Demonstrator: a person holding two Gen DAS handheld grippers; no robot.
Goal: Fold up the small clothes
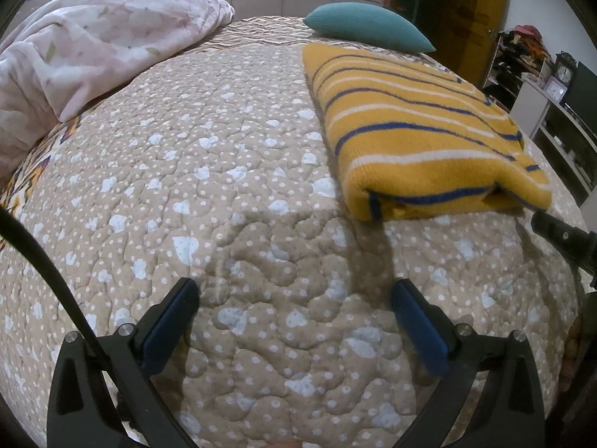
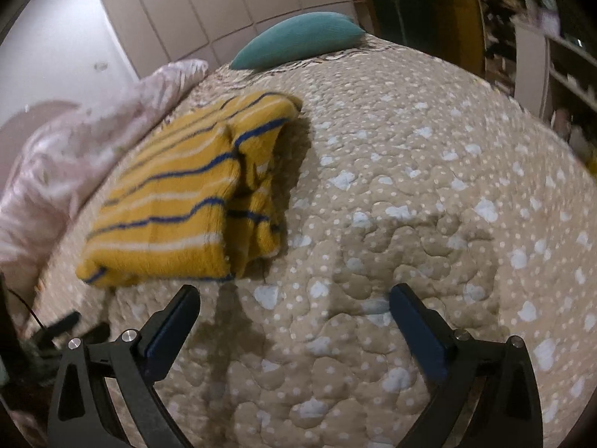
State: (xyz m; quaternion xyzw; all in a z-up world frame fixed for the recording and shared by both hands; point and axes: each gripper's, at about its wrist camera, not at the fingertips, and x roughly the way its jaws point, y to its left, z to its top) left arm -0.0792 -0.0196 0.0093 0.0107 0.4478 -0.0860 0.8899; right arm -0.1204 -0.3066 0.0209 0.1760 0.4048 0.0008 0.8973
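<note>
**Sweater folded, both tools empty — fold looks all but done**

Left wrist view:
- Left tool (image 1: pixel 294 291) spread wide, nothing between the pads; only bare quilt (image 1: pixel 224 171) beneath.
- Yellow striped sweater (image 1: pixel 421 127) lying on the bed, ahead and to the right, well clear of this tool. Folded into a compact stacked rectangle; layers visible at the near edge, top surface flat.
- Tip of the right tool (image 1: pixel 559 233) poking in from the right edge, just beside the sweater's near right corner. Not touching, as far as can be told.
- Pink blanket (image 1: pixel 93 48) bunched at far left; teal pillow (image 1: pixel 369 26) beyond the sweater. Neither in play.

Right wrist view (somewhat blurred):
- Right tool (image 2: pixel 294 291) also spread wide and empty, over quilt (image 2: pixel 410 186).
- Sweater (image 2: pixel 168 201) ahead and to the left, near but apart. Right side looser here: a fold edge bulging open, layers uneven.
- Pillow (image 2: pixel 298 39) at the far end, blanket (image 2: pixel 74 142) along the left.

Judgement:
- Main folds apparently complete. Left, if anything: tidying the slack side. No other garment in sight to fold.
</note>
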